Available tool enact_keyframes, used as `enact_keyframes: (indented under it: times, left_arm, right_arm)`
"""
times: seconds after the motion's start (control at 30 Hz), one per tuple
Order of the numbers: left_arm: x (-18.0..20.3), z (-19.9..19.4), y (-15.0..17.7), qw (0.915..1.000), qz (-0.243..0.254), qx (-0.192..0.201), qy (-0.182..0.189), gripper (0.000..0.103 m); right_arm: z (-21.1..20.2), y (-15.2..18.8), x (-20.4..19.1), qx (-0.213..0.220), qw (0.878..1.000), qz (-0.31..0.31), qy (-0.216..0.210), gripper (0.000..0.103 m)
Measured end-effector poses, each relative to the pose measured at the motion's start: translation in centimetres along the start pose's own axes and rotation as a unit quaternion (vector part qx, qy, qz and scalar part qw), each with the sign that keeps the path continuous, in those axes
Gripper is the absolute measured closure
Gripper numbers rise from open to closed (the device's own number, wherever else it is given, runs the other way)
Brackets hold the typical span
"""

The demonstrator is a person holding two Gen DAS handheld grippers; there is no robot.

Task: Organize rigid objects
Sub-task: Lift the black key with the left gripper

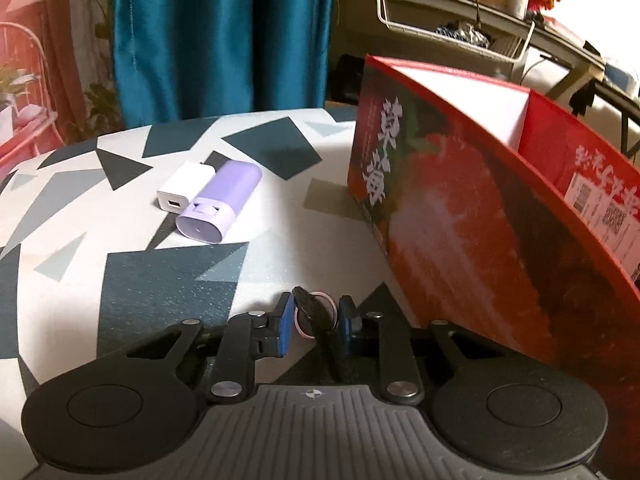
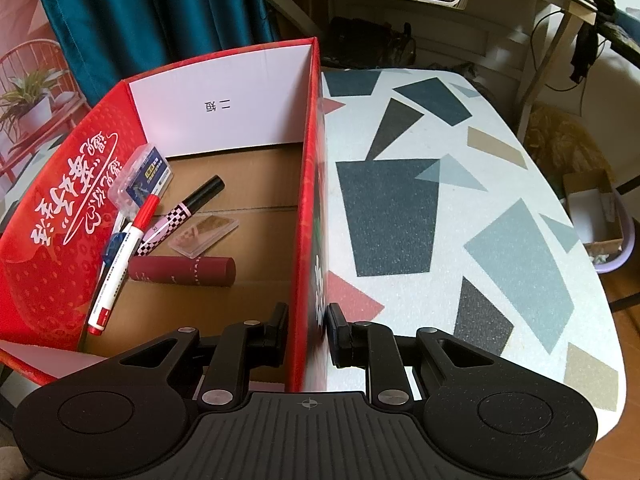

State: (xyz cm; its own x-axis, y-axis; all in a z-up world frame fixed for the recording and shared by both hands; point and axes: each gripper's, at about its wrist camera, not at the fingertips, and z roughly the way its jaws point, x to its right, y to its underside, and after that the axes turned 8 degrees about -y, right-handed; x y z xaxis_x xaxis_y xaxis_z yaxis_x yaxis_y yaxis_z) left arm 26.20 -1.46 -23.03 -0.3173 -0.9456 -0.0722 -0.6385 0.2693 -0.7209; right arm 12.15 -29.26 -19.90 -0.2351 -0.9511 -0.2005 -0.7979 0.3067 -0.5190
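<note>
My left gripper (image 1: 316, 314) is low over the patterned table (image 1: 160, 280), its blue pads closed against a small black object with a pink ring (image 1: 316, 316). A purple cylinder case (image 1: 220, 204) and a white charger plug (image 1: 182, 188) lie side by side further back on the table. To the right stands the red cardboard box (image 1: 460, 220). My right gripper (image 2: 308, 326) is shut on the right wall of the box (image 2: 60, 240), one pad inside and one outside. Inside lie a red marker (image 2: 120, 260), a checkered tube (image 2: 180, 212), a dark red tube (image 2: 184, 272) and two clear cases.
A teal curtain (image 1: 220, 40) hangs behind the table. A desk with a white wire basket (image 1: 452, 24) stands at the back right. The table's rounded edge (image 2: 592, 260) drops off to the right, with a small carton (image 2: 596, 212) on the floor beyond it.
</note>
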Motion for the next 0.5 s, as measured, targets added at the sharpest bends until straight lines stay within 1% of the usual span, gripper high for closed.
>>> enact_keyframes:
  times: [0.03,0.07,0.1,0.37,0.47,0.5]
  left_arm:
    - [-0.10,-0.20,0.01,1.0000,0.001,0.003,0.001,0.089]
    - [-0.09,-0.25,-0.09,1.0000,0.001,0.001,0.004,0.093]
    - [-0.10,-0.26,-0.13,1.0000,0.002,-0.002,0.001,0.094]
    - [0.26,-0.17,0.40,0.9999,0.010,-0.010,0.003,0.093]
    - [0.31,0.07,0.53,0.9998,0.012,-0.016,-0.002,0.087]
    - [0.28,0.21,0.60,0.9997,0.012,-0.021,-0.010,0.081]
  right_arm:
    - [0.03,-0.03,-0.04,0.000,1.000,0.000,0.000,0.083]
    - [0.00,-0.01,-0.01,0.000,1.000,0.001,0.000,0.083]
    - [0.00,-0.02,-0.01,0.000,1.000,0.001,0.000,0.083]
    - [-0.01,-0.03,0.00,0.000,1.000,0.001,-0.001,0.083]
    - [-0.01,-0.04,0.00,0.000,1.000,0.001,-0.001,0.083]
    - [0.04,-0.10,-0.06,0.000,1.000,0.001,-0.001,0.083]
